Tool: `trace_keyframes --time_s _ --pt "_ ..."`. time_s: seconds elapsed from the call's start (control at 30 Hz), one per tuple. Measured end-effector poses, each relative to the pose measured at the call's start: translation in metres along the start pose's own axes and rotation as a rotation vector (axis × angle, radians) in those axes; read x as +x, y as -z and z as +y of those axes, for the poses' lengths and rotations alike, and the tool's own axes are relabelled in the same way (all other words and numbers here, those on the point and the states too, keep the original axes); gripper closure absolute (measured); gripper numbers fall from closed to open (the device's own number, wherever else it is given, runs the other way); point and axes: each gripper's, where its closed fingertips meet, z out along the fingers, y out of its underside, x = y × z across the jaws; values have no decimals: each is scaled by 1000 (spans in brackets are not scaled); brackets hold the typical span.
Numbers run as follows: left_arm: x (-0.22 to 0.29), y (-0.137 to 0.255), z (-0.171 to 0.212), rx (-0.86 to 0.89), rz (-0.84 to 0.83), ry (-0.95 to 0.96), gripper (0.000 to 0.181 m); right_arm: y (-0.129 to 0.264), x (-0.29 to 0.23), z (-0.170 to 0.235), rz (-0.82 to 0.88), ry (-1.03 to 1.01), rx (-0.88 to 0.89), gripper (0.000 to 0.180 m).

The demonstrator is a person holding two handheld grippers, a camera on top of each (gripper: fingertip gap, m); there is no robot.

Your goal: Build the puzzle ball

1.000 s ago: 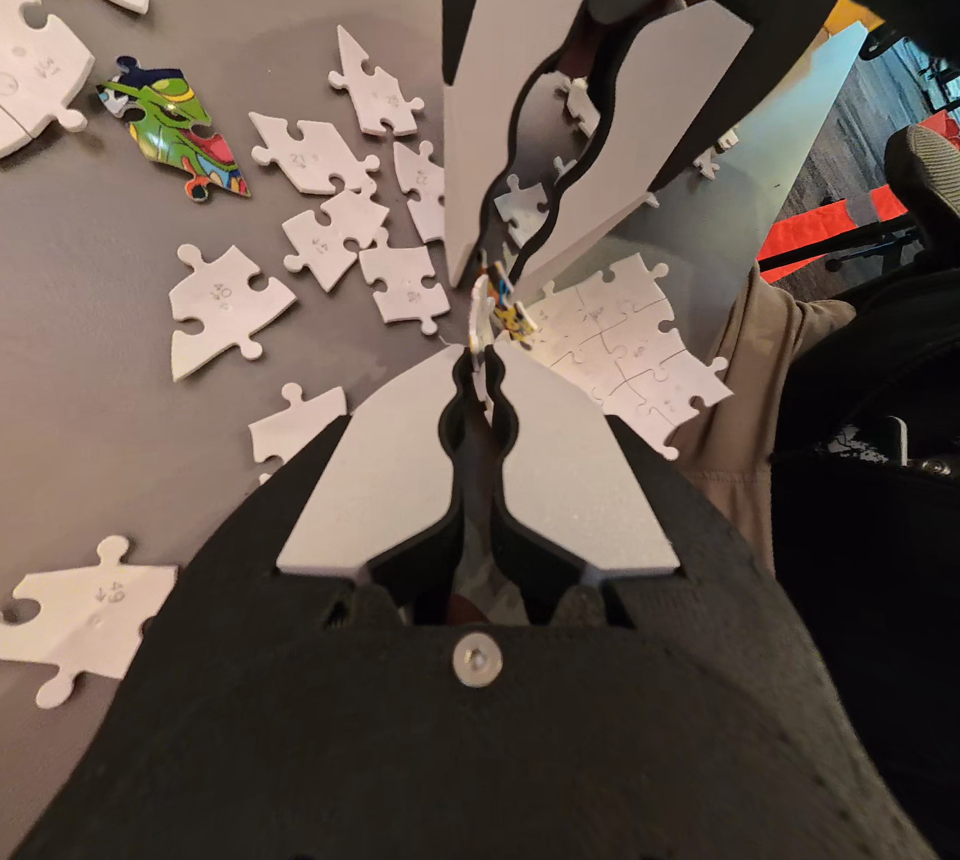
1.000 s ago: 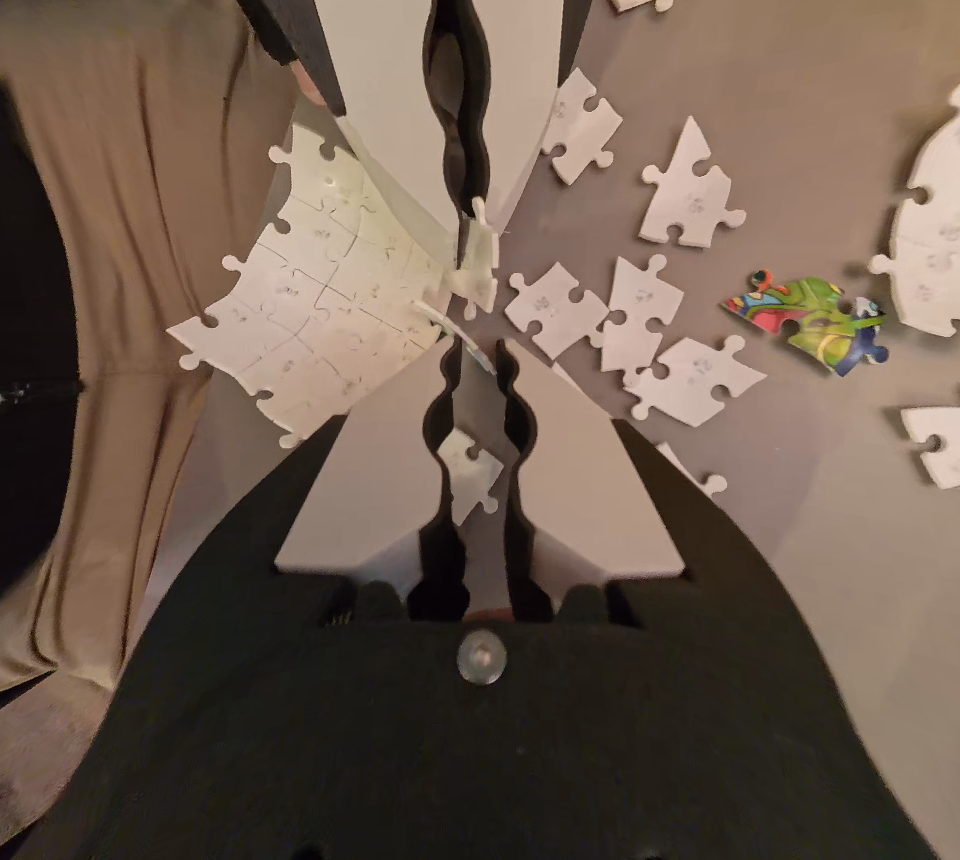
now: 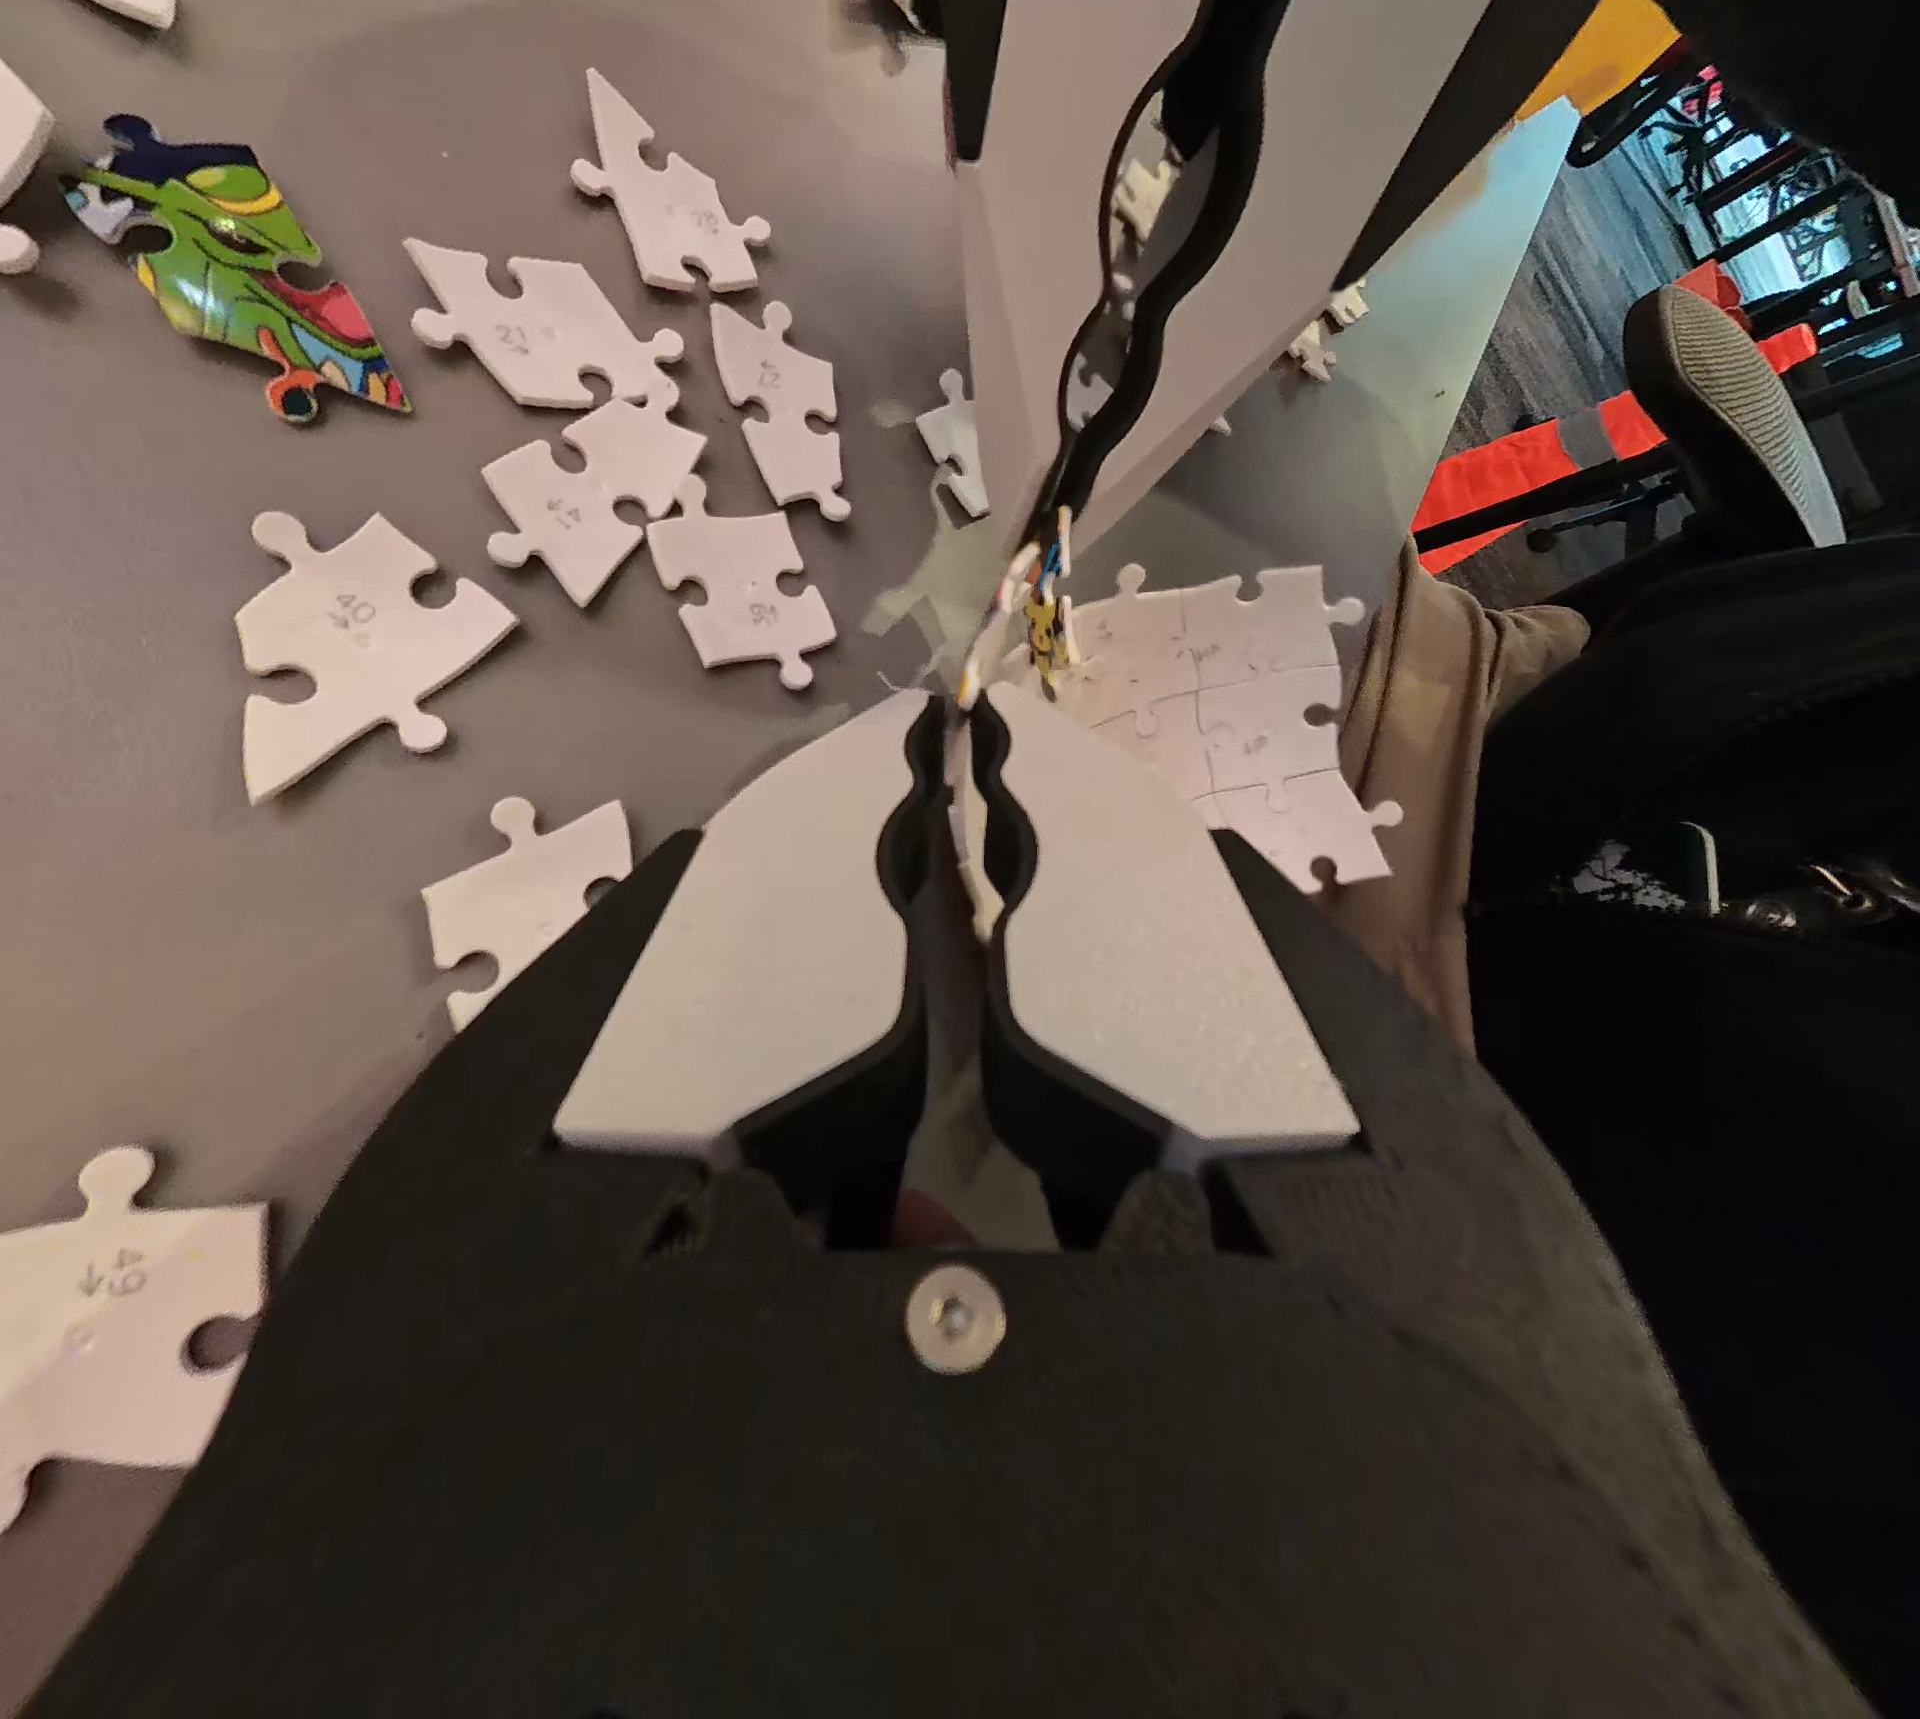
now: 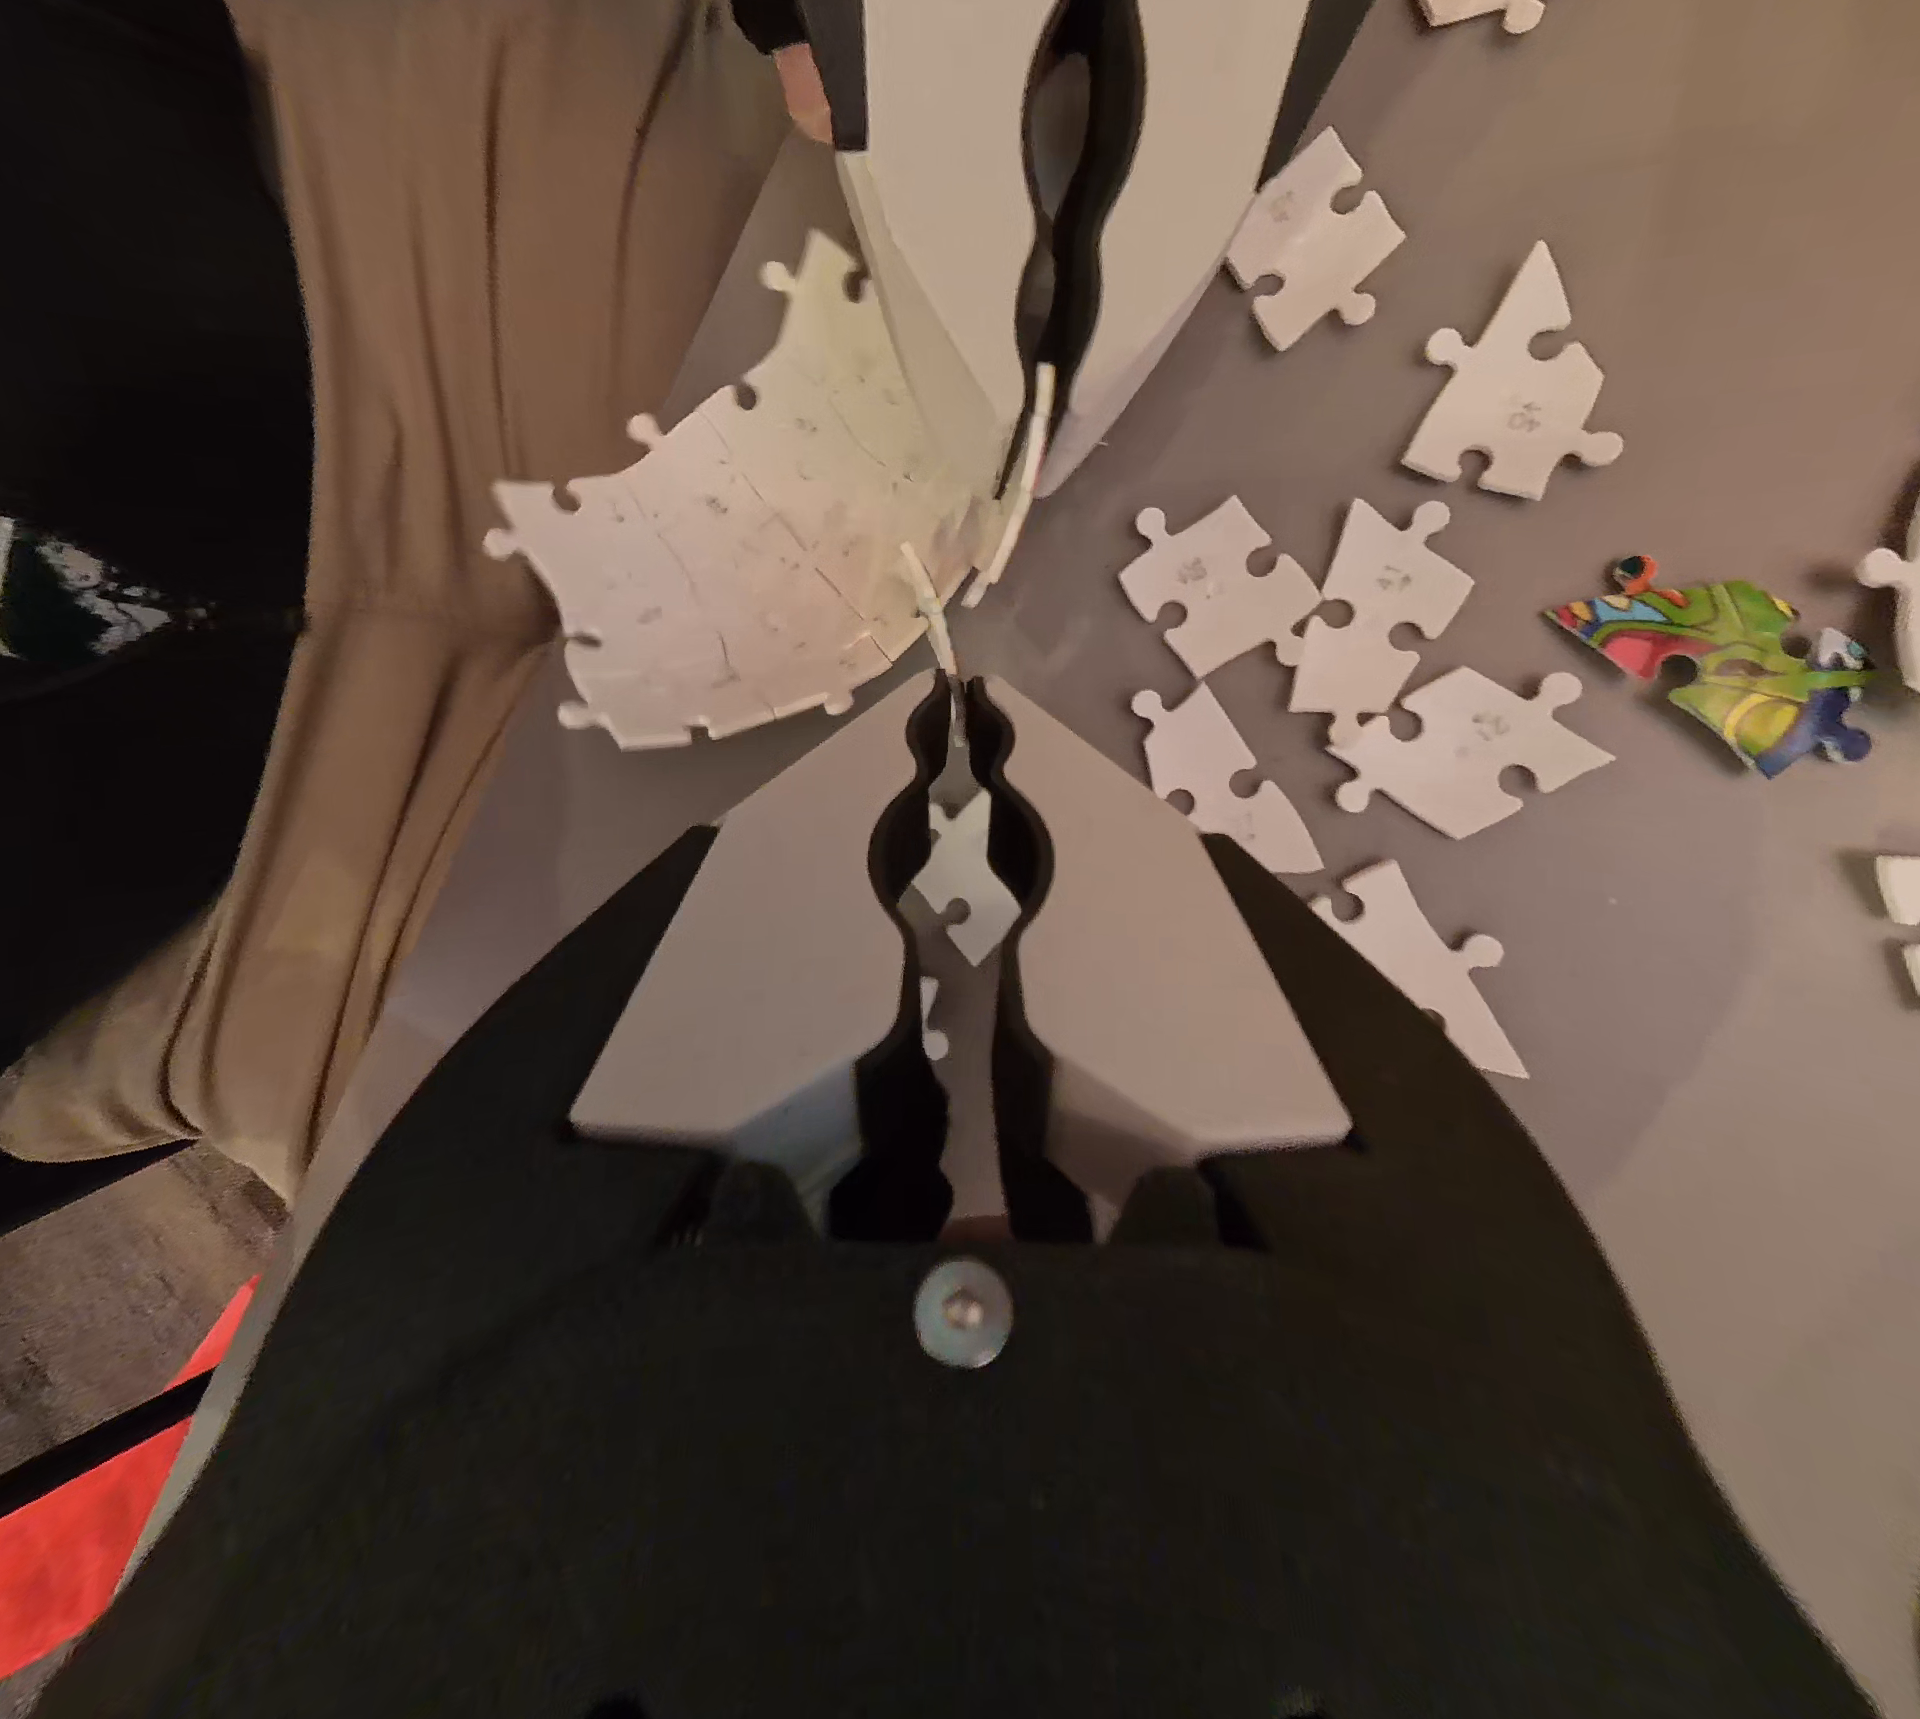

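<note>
**Both grippers pinch puzzle parts above the table**

The left wrist view alone shows printed colour on the held piece (image 3: 1039,620), at frame centre, and a room with a chair at the upper right. The right wrist view alone shows the full curved span of the assembled section (image 4: 748,568), blank side up, left of centre, over tan fabric (image 4: 436,319).

The left gripper (image 3: 961,713) points up-frame, its fingers pressed onto the section's edge. The right gripper (image 4: 961,693) meets it tip to tip from the opposite side, fingers nipped on the thin held piece.

Loose white pieces (image 3: 540,339) and one colourful piece (image 3: 239,267) lie on the grey table (image 3: 312,942), in the left half of the left wrist view.

Against the earlier frame, the right gripper's fingers stand closer together, and the assembled section sits higher in the right wrist view.
</note>
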Motion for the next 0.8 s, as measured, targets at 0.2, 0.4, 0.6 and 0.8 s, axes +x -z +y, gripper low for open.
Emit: trace_keyframes --time_s 0.2,0.4,0.6,0.8 --pt "2 -1 -3 11 21 7 168 -2 -2 0 7 29 -22 180" --pt "3 -5 -5 -5 49 7 173 -2 -4 1 0 38 -20 179" --pt "7 -4 -6 3 85 12 177 0 -4 0 -19 18 -10 179" --pt "9 -3 -9 30 108 16 178 5 -4 -1 -65 -40 -1 178"
